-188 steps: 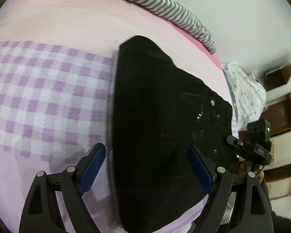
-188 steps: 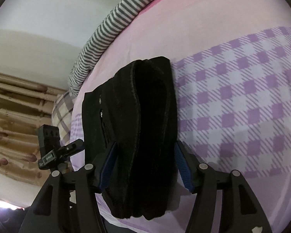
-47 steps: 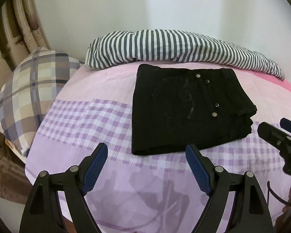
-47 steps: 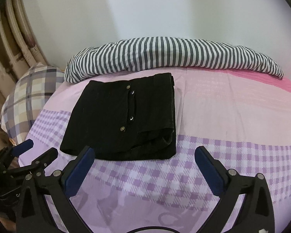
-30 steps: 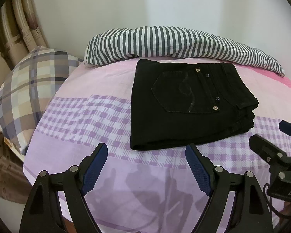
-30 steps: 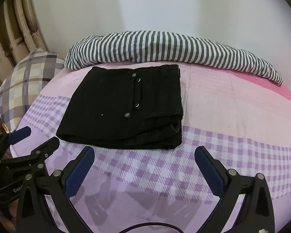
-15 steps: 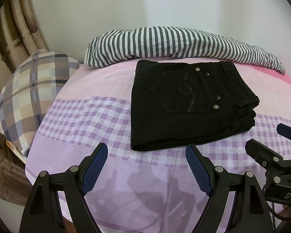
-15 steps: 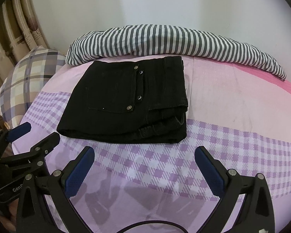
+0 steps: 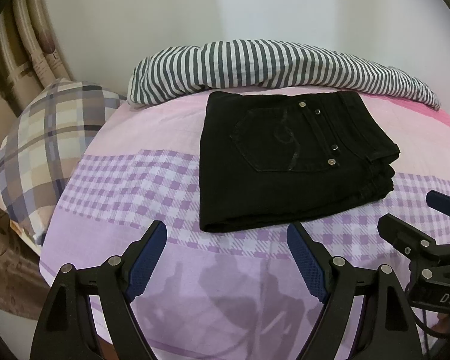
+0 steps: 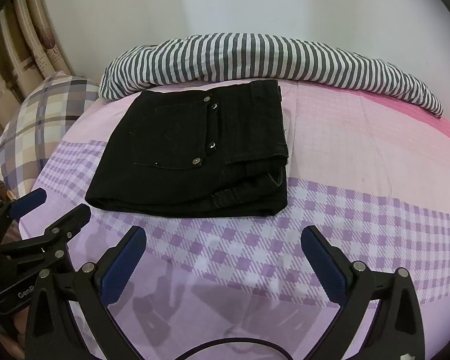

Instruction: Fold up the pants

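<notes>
The folded pants [image 9: 288, 162] lie on the bed [image 9: 135, 180], ahead of both grippers, touching neither. Left gripper [image 9: 226, 258] and right gripper [image 10: 223, 259] hover with jaws wide, empty; the fold looks finished.

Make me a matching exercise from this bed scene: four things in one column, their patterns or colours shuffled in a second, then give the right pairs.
Things:
1. pants
2. pillow
3. blanket
4. bed sheet

Looks:
A. pink with purple checks
B. plain black, folded
C. grey and white stripes
D. beige and purple plaid

Pairs: 1-B, 2-D, 3-C, 4-A
</notes>
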Tool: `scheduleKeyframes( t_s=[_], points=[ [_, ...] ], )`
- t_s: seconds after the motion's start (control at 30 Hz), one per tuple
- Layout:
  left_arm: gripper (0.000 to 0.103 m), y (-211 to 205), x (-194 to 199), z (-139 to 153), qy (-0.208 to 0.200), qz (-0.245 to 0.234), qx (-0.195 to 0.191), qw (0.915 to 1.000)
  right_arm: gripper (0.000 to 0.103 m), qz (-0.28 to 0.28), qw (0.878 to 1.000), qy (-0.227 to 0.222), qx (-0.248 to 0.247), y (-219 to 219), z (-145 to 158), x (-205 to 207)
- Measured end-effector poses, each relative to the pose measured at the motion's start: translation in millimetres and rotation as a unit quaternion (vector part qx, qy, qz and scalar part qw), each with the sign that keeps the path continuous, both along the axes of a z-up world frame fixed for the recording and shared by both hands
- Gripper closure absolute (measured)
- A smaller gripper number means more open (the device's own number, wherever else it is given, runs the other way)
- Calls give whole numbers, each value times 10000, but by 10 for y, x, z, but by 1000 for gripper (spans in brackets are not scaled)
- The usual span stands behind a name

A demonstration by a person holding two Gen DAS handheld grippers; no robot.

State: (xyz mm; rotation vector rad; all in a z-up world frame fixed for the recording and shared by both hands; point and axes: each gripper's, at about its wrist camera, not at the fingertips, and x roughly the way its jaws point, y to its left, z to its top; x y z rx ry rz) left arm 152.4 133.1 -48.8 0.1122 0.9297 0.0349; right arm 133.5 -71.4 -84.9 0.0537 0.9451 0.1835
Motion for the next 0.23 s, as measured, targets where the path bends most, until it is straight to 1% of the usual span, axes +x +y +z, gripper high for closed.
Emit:
scheduleKeyframes(
  t_s=[0.23],
  points=[
    [20,5,3,-3,24,-27,-27,10000,1,6,10000,4,-8,-1,-5,5]
  ],
)
